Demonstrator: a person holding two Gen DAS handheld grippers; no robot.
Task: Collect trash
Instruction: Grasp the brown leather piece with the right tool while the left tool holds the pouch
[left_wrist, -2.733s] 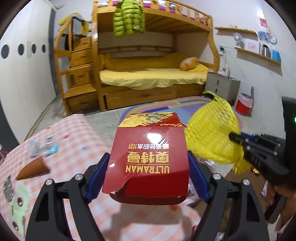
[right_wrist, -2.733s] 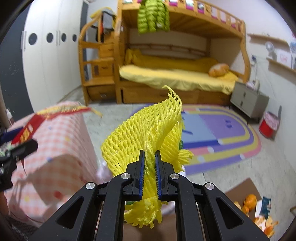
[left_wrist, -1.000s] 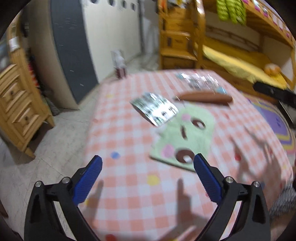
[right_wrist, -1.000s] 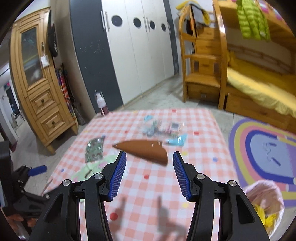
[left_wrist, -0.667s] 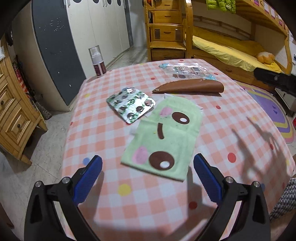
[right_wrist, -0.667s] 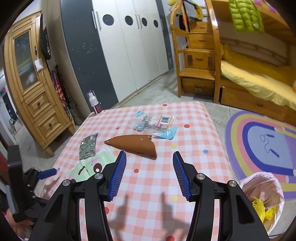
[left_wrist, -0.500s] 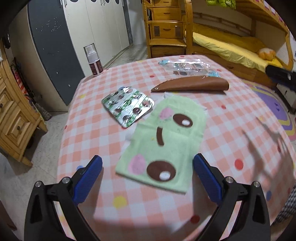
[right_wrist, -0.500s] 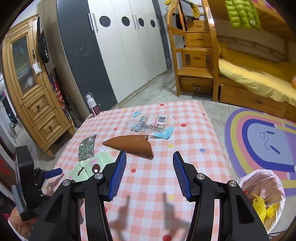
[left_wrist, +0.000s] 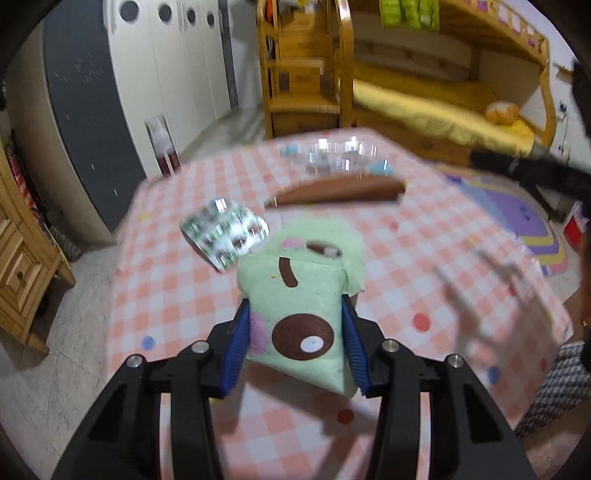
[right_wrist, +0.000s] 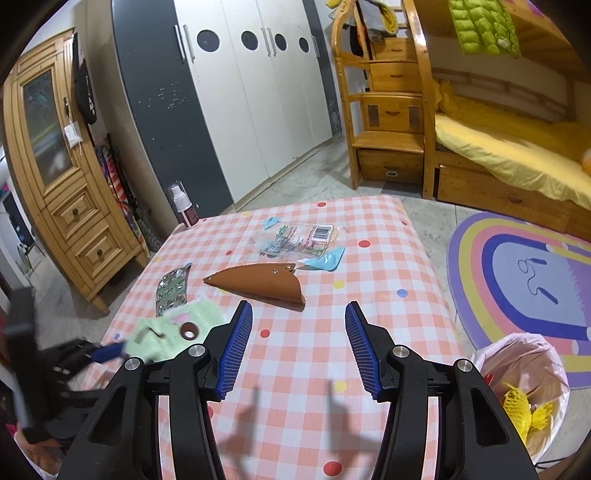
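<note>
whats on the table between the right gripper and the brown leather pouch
Nothing: in the right wrist view only bare checked tablecloth lies between the open right gripper and the brown leather pouch.

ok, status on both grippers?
Left gripper closing, green wrapper between its pads. Right gripper open, empty. Blister pack beside wrapper; nothing blocking.

Left tongs (left_wrist: 293, 341) closing — right tongs (right_wrist: 297, 349) agape, both angled down.

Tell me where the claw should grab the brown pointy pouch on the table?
Probably the wide folded end of the brown pouch, coming from above with the open right claw. That end stands up off the tablecloth; the pointed tip lies flat and thin, harder to pinch.
</note>
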